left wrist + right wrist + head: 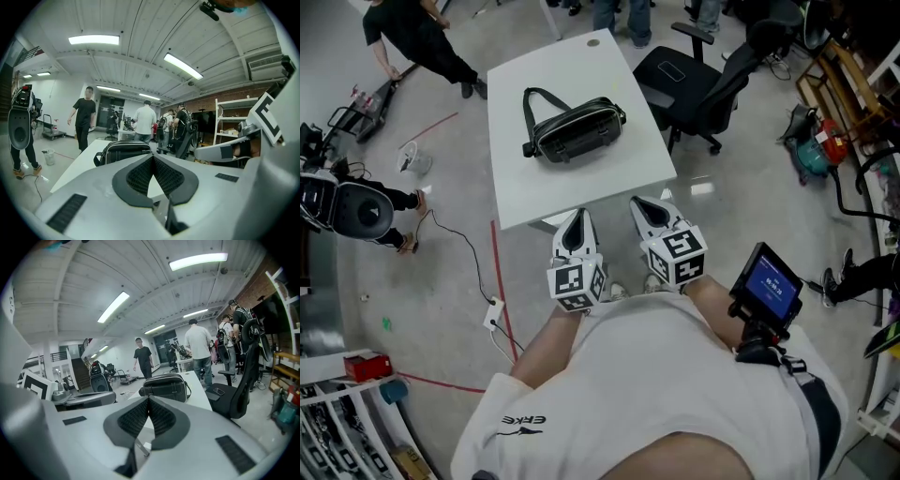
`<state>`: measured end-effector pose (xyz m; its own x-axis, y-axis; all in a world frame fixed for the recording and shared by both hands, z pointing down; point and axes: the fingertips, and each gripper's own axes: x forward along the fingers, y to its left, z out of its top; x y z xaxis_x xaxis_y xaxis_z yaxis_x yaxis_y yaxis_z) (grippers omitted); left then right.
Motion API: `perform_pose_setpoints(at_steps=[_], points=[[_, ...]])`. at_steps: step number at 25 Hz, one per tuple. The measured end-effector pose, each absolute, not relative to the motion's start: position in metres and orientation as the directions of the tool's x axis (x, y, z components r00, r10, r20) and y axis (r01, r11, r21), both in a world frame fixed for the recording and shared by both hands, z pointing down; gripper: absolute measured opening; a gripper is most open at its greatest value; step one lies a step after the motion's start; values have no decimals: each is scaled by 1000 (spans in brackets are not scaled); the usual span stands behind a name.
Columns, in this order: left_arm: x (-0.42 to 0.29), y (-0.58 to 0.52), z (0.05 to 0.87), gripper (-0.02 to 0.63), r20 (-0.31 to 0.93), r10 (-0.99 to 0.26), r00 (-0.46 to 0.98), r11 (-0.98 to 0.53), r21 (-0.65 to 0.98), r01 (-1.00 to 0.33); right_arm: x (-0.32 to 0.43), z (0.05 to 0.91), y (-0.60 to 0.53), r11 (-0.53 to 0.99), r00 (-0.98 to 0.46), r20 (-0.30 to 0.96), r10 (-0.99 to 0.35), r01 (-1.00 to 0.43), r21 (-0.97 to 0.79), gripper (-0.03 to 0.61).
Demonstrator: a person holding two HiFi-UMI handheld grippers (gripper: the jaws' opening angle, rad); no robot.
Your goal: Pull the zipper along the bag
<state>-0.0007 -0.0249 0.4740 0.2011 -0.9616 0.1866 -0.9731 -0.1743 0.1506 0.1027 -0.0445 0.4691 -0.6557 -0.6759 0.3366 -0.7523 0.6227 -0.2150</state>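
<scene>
The left hand-held gripper [576, 219] and the right hand-held gripper [640, 203] are held side by side, close to the person's tummy. Both point forward at the table [546, 192]. Their tips are just over the near edge of the table. They do not touch each other.

The left one has its jaws squeezed together, with nothing between them. The right one is the same, jaws pressed tight and holding nothing. The person's arms are bent and tucked in close.

The bag [577, 128] is black. It lies on the far half of the white table, well away from both grippers. It is a bit tilted, with its strap [531, 120] looped out on the left side. I cannot tell from here if the zipper is open or closed, or what is inside the bag. Nothing else lies on the table.

A black chair [705, 80] stands just beside the table on the right.
</scene>
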Motion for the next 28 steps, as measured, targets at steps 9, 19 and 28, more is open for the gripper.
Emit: perform_pose_setpoints(at_steps=[9, 19, 28], points=[[-11, -15, 470, 3, 175, -961, 216, -189, 158, -969, 89, 465, -32, 618, -644, 341, -684, -761, -198, 3], [-14, -15, 474, 3, 174, -958, 226, -196, 175, -965, 85, 469, -30, 610, -633, 355, -688, -769, -190, 3], [-19, -23, 477, 3, 175, -958, 228, -197, 177, -964, 76, 471, -36, 620, -639, 360, -680, -763, -183, 3]])
